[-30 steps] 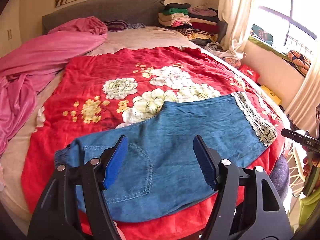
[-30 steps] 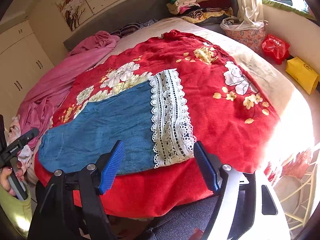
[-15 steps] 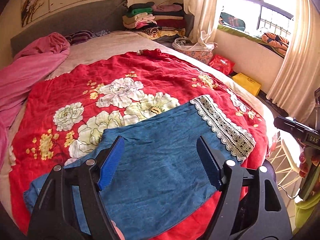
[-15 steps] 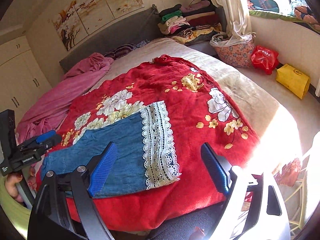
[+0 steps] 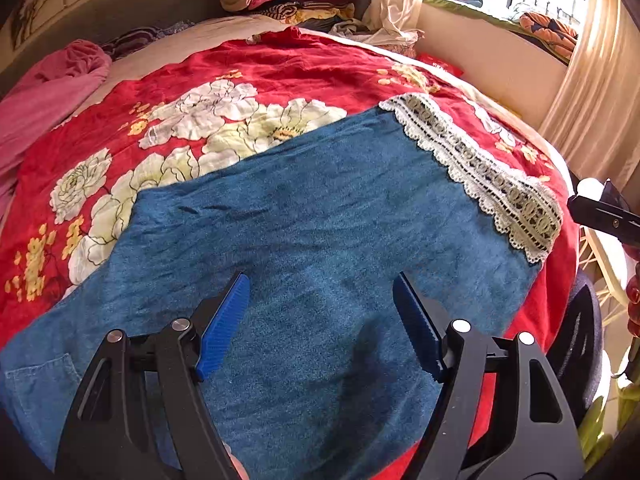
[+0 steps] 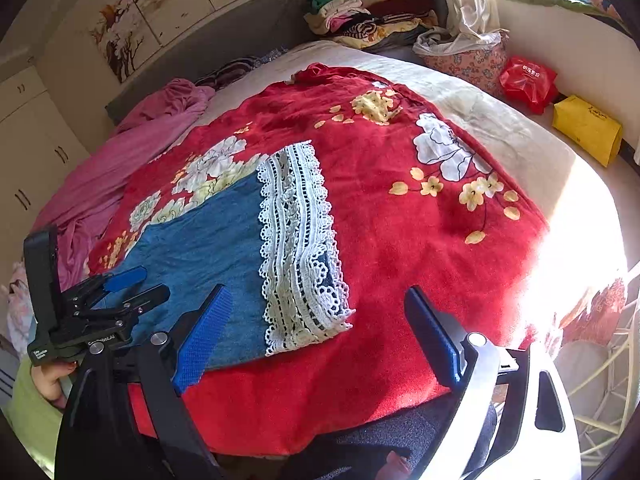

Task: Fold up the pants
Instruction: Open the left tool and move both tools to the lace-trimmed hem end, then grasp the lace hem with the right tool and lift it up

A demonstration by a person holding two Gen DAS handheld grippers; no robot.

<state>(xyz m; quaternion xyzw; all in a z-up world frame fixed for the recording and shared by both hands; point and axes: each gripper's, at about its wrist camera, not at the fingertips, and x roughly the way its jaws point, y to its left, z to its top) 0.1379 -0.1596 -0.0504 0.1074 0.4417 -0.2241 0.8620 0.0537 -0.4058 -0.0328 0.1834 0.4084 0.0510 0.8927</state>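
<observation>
Left wrist view: the blue denim pants with a white lace cuff (image 5: 304,216) lie flat on the red floral blanket (image 5: 280,68) that covers the bed; they already look doubled leg over leg, though that is a judgement from the single cuff showing.
Left claw: the left claw (image 5: 320,320) hovers just above the middle of the denim, its blue pads spread wide and holding nothing.
Pocket end: a stitched back pocket shows at the lower left edge, so the waist lies to the left and the cuff to the right.
Right wrist view: the white lace cuff (image 6: 300,240) lies near the front edge of the bed, flat on the blanket, with the denim running away to the left.
Right claw: the right claw (image 6: 320,332) hangs just above and in front of the cuff, its pads spread apart and empty.
Left claw from here: it shows at the left (image 6: 120,292), over the denim.
Handling: light, limp and soft; the denim will drape and sag rather than hold shape, and the open lace could snag or stretch on ribbed pads.
Where to hold: likely the denim just inside the cuff corners, pinching both layers, rather than the lace itself.
</observation>
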